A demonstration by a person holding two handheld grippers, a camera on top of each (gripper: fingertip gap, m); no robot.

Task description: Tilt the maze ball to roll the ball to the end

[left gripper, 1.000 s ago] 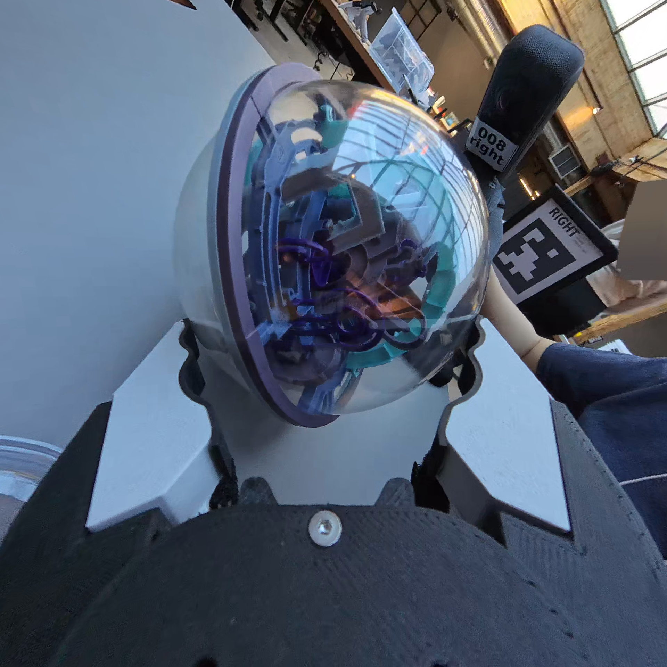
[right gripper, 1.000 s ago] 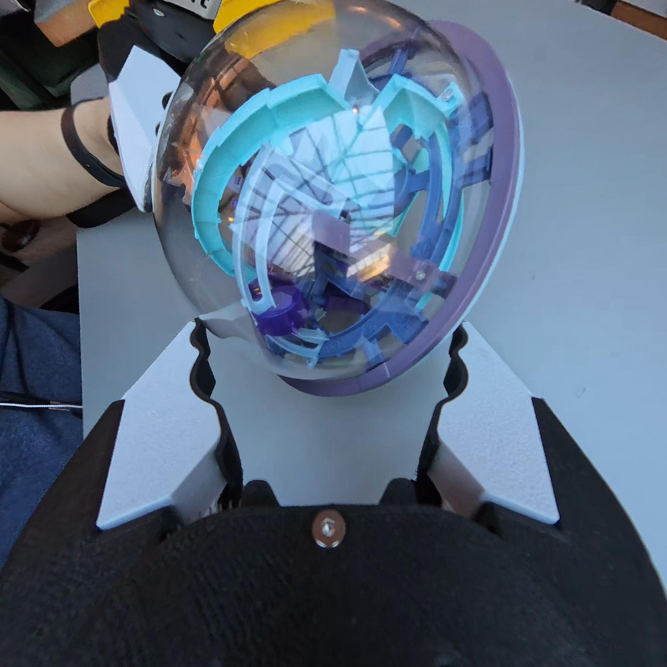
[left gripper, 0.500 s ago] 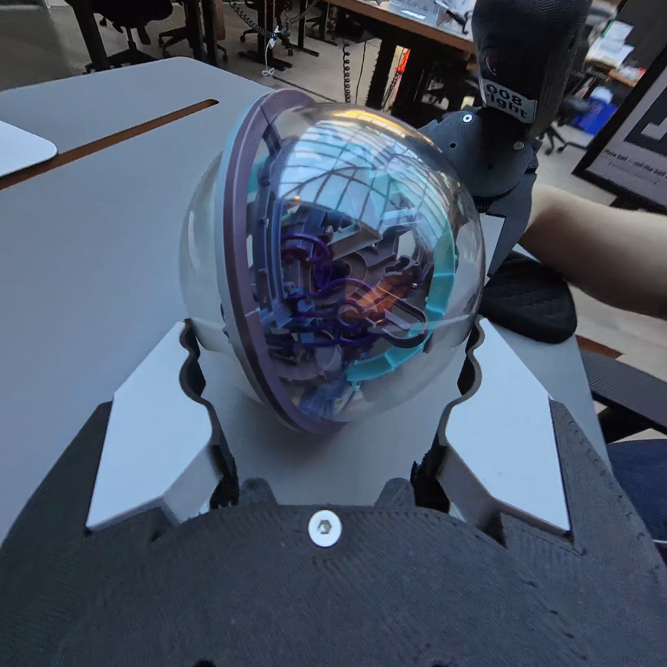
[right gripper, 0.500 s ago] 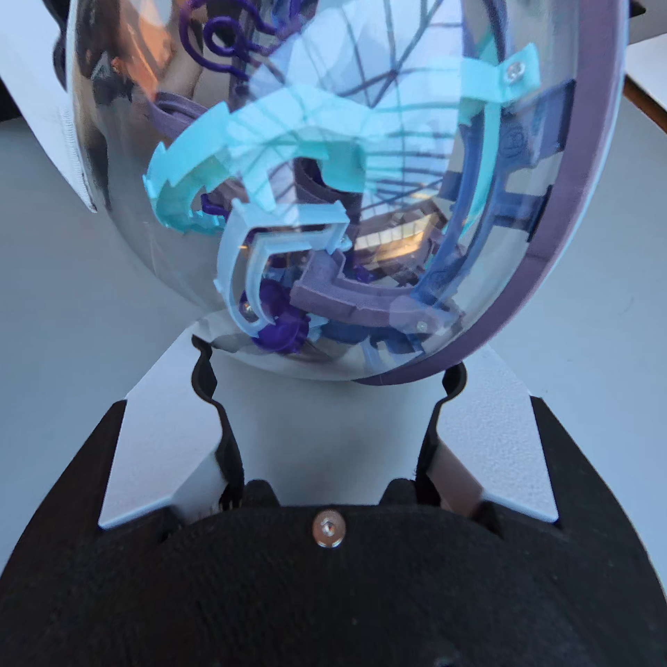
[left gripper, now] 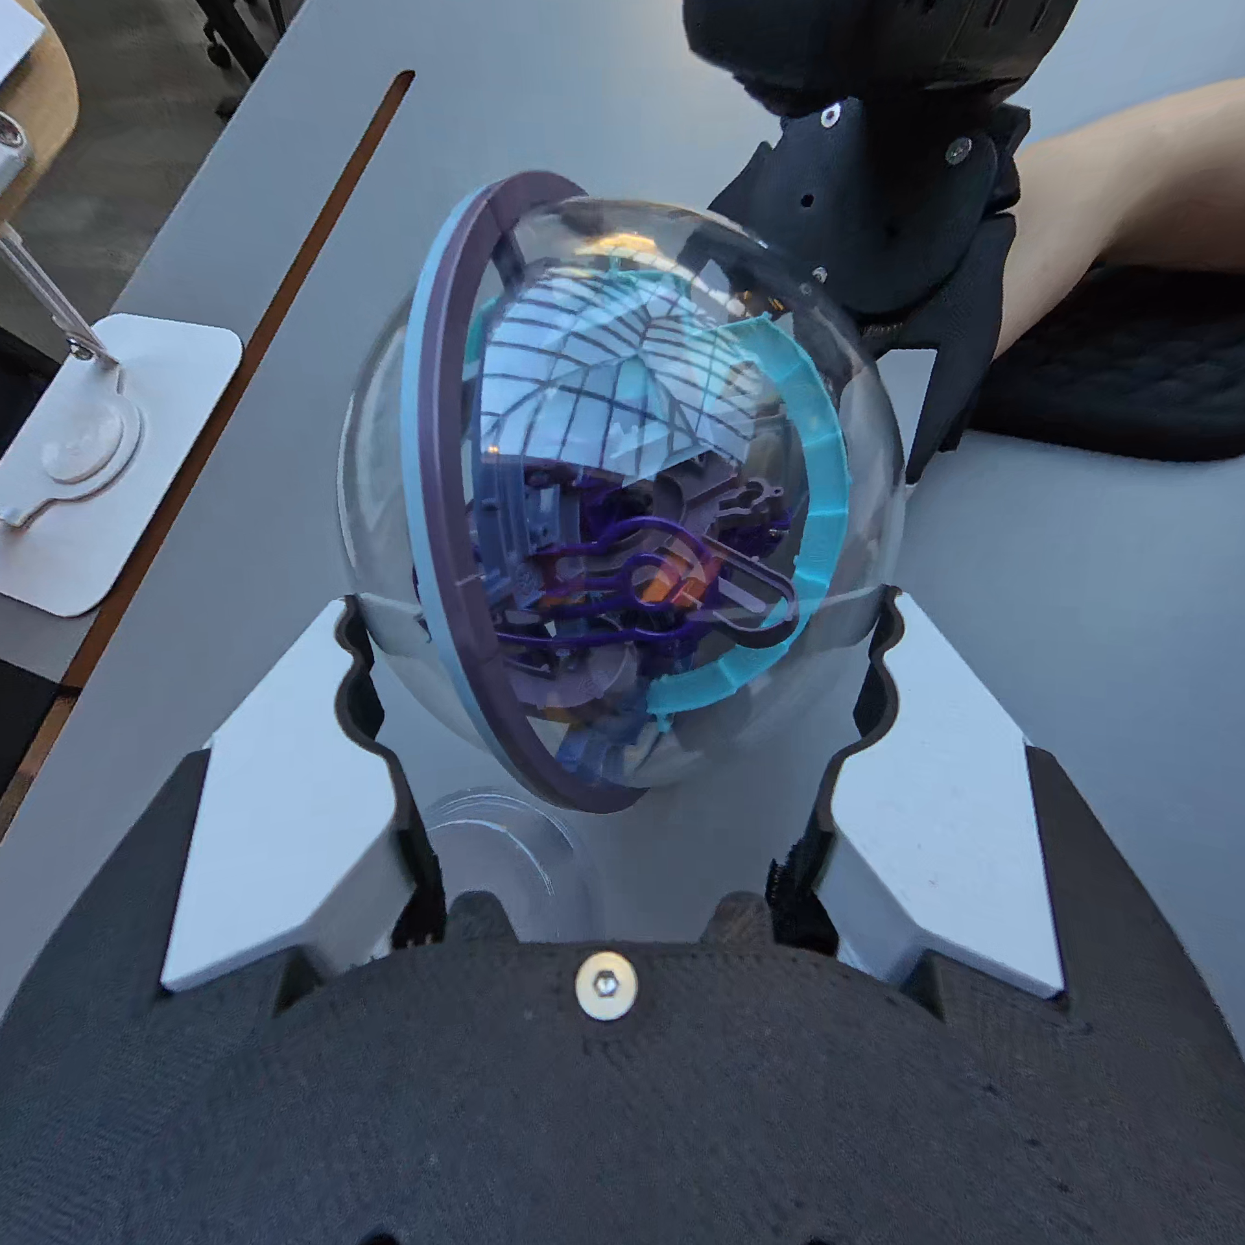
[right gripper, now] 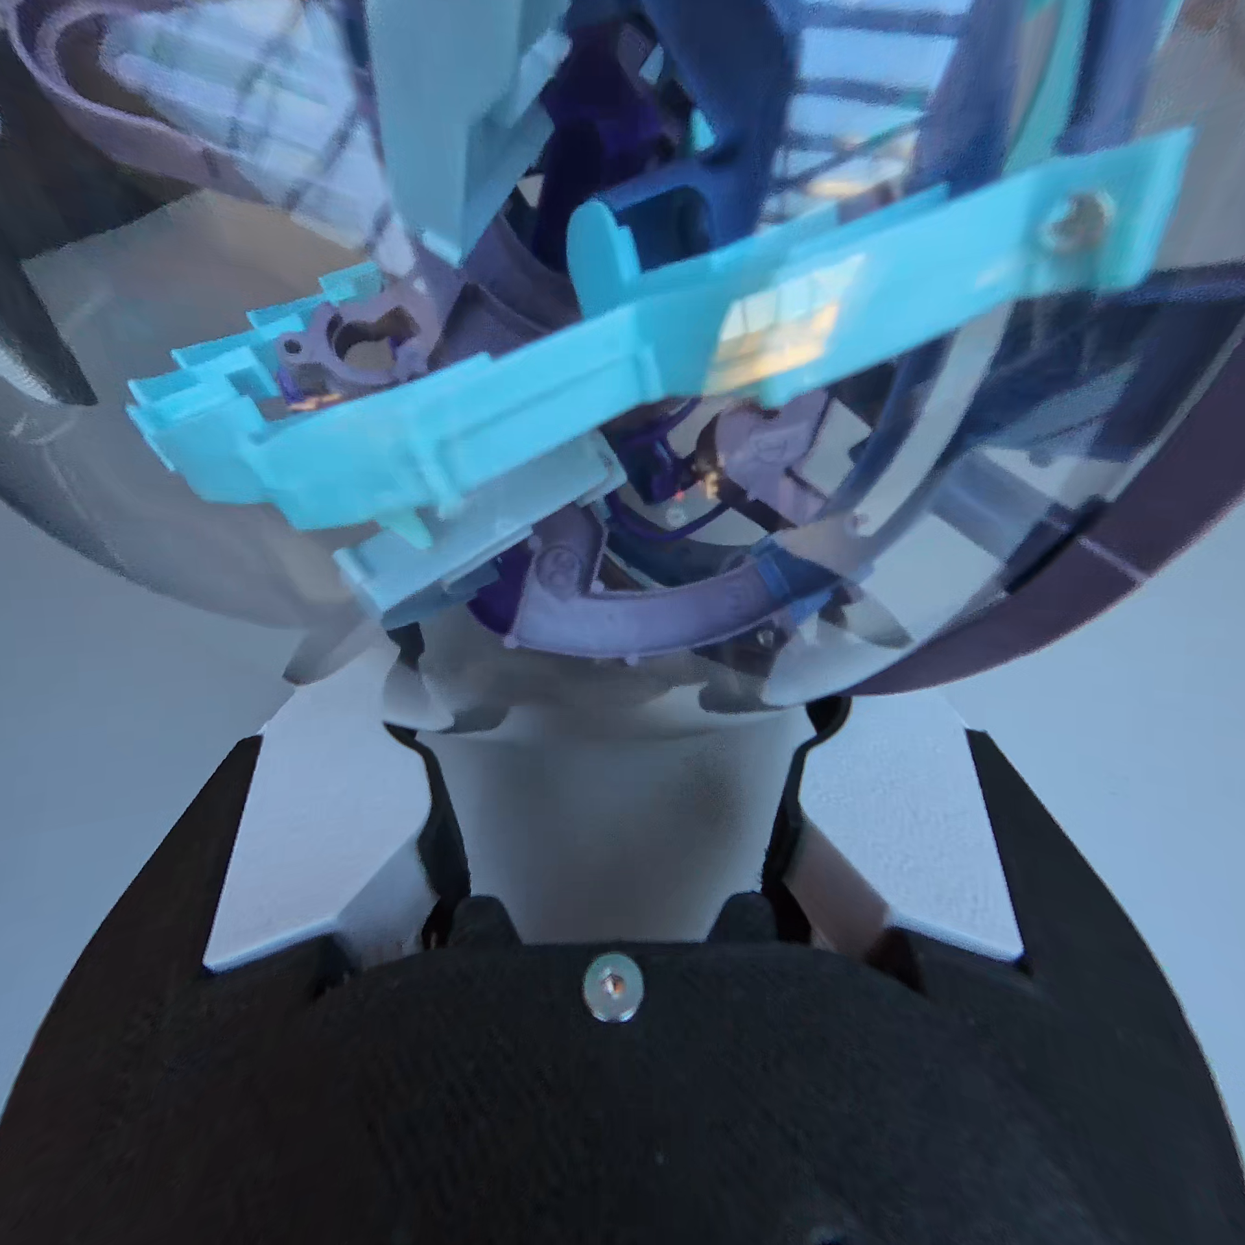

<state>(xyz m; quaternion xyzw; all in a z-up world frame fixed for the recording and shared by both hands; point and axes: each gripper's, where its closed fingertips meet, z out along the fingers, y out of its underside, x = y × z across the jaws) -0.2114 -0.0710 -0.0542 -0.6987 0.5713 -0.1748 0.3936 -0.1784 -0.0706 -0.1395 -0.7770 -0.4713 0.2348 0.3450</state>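
Observation:
The maze ball (left gripper: 620,485) is a clear sphere with a purple ring and teal, blue and purple tracks inside. My left gripper (left gripper: 616,606) is shut on it, with one white fingertip on each side, and holds it above the grey table (left gripper: 1078,674). My right gripper (right gripper: 616,707) presses its fingertips on the ball's (right gripper: 606,377) lower shell. The ball fills the top of the right wrist view. The right gripper also shows in the left wrist view (left gripper: 869,222), on the ball's far side. I cannot make out the small rolling ball inside.
A clear round stand (left gripper: 492,849) lies on the table under the ball. A white plate base with a metal rod (left gripper: 87,458) stands at the left, past a brown slot (left gripper: 283,303). A person's forearm (left gripper: 1132,182) and a black pad (left gripper: 1111,404) are at the right.
Both grippers have turned the ball together. The left view swung from facing sideways to looking down on the table. In the right view the ball has come closer and larger.

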